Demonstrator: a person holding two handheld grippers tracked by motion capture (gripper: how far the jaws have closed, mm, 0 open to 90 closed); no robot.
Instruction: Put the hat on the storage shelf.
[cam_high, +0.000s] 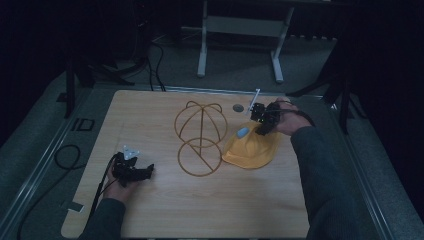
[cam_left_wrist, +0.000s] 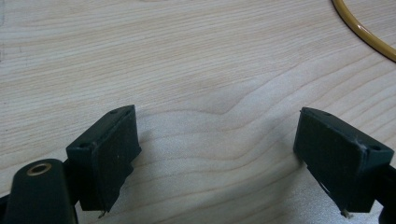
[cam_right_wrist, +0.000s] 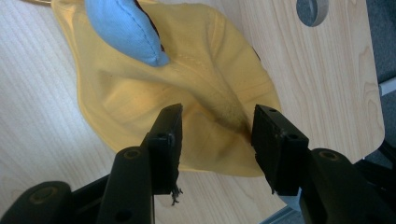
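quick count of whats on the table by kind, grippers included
grippers: 2 (left gripper, right gripper)
wire hat frame: 1
yellow cap: 1
blue patch on the cap: 1
grey round plug in the tabletop: 1
total: 6

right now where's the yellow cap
In the high view, the yellow cap lies right of centre on the table, beside the wire stand, under the right gripper.
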